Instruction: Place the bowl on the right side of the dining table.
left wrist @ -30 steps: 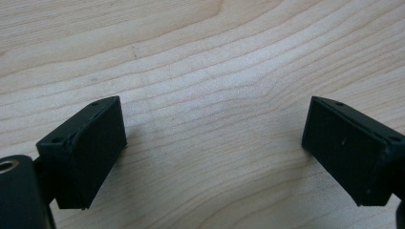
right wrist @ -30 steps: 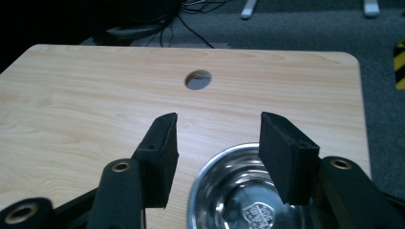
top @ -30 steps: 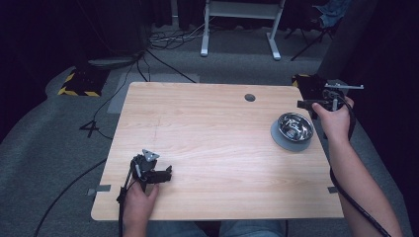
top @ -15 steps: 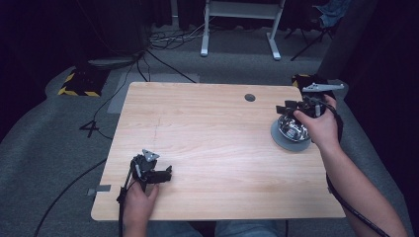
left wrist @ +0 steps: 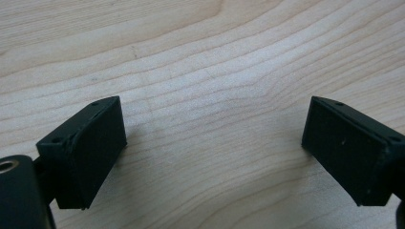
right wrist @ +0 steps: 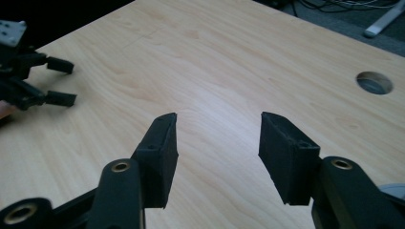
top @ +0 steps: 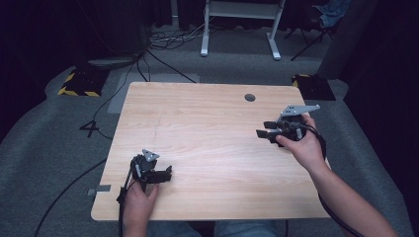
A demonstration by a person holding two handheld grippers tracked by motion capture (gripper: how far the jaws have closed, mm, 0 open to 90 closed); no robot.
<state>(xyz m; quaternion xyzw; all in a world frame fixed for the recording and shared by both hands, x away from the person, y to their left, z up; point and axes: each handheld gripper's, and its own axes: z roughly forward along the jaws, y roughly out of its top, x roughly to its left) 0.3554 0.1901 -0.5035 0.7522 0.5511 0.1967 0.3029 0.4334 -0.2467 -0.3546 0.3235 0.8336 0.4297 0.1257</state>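
Since half a second ago, your right gripper has swung in from the table's right edge and now sits over the spot where the steel bowl stood, its jaws pointing left across the table. Your hand and the gripper cover that spot in the high view. In the right gripper view, a pale grey sliver at the lower right edge looks like the bowl's rim, just beside the right-hand jaw. It is too small a piece to tell the bowl's finish or whether anything lies in it.

Your right gripper stands moderately parted with nothing between the jaws, bare wood showing through the gap and the round cable hole beyond. Your left gripper has stayed put near the front left corner, well apart from the bowl. Its jaws are spread wide in the left gripper view, low over the wood grain and gripping nothing.
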